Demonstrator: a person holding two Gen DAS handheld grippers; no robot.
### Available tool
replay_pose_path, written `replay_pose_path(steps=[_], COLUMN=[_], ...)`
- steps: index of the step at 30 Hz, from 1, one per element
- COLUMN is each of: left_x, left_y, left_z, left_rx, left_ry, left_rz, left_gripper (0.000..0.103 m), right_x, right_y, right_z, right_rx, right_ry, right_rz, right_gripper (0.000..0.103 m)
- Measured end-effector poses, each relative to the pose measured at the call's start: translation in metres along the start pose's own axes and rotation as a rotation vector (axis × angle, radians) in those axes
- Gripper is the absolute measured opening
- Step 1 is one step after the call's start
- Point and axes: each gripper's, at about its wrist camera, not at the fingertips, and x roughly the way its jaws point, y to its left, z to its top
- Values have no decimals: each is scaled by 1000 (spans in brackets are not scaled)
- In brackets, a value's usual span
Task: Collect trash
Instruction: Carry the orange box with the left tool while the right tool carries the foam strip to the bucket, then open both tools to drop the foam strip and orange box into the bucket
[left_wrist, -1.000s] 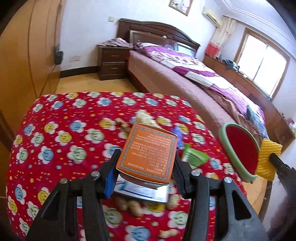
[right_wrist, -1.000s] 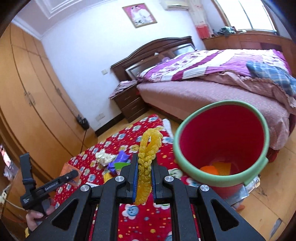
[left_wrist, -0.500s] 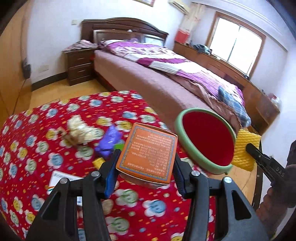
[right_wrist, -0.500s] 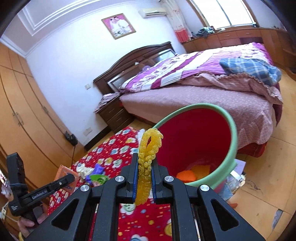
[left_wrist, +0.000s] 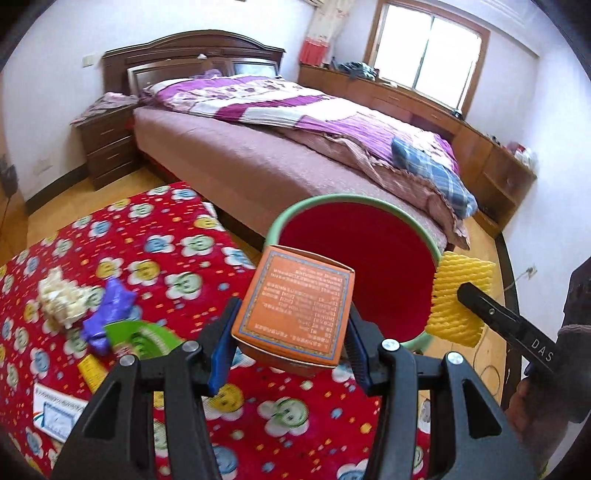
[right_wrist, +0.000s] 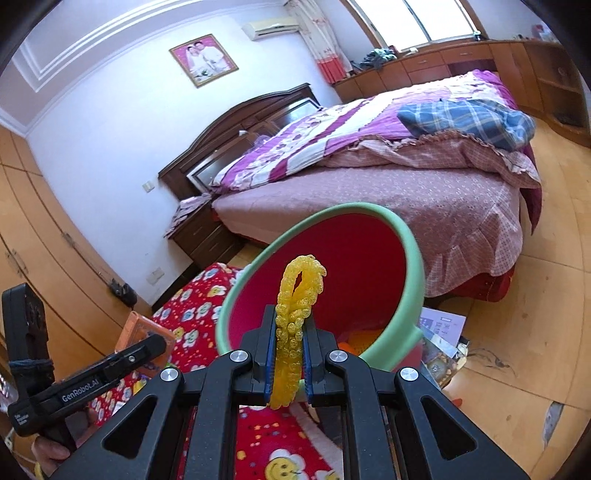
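Observation:
My left gripper (left_wrist: 291, 350) is shut on an orange box (left_wrist: 295, 310) and holds it in front of the red bin with a green rim (left_wrist: 428, 240). My right gripper (right_wrist: 290, 332) is shut on a yellow foam net (right_wrist: 295, 314), right at the bin's rim (right_wrist: 410, 258). The net also shows in the left wrist view (left_wrist: 458, 299), by the bin's right edge. The box shows at the left of the right wrist view (right_wrist: 142, 336). Orange and yellow trash (right_wrist: 354, 341) lies in the bin.
On the red flowered cloth (left_wrist: 166, 251) lie a crumpled white tissue (left_wrist: 59, 299), a purple wrapper (left_wrist: 107, 314), a green packet (left_wrist: 140, 336) and a white card (left_wrist: 59, 413). A bed (left_wrist: 295, 147) stands behind the bin. Papers (right_wrist: 439, 332) lie on the wooden floor.
Both grippers have moved toward the bin with their loads. The left one swung right, away from the trash on the cloth. The net now stands over the bin's rim.

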Motion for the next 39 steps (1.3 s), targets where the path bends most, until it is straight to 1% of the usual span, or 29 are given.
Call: replay_pose_path(steps=[8, 17, 19, 20, 21, 22, 31, 33, 34, 39], left_x=[31, 50, 54, 55, 56, 56, 50, 47, 46, 41], left_y=[-22, -35, -36, -35, -34, -33, -28, -27, -27, -26], left_z=[3, 2, 1, 1, 0, 0, -2, -2, -2, -2], left_rx=[58, 97, 101, 98, 93, 87, 57, 52, 51, 43], left_ry=[34, 64, 76, 79, 81, 82, 67, 57, 53, 46], left_rz=[-19, -43, -37, -34, -33, -33, -49, -48, -46, -50], left_gripper=[53, 53, 54, 55, 57, 57, 58, 61, 65, 66], right_x=[12, 24, 25, 26, 27, 27, 27, 26, 26, 23], right_y=[-16, -23, -23, -23, -24, -24, -23, -23, -22, -22], right_z=[1, 1, 0, 0, -1, -1, -2, -2, -2, -2], right_rx=[23, 19, 17, 19, 23, 26, 27, 27, 26, 23], right_ry=[12, 33, 37, 39, 41, 42, 47, 47, 45, 41], right_rz=[-25, -32, -31, -31, -29, -27, -17, -15, -14, -15], right_gripper=[14, 15, 18, 23, 27, 28, 28, 28, 28, 28])
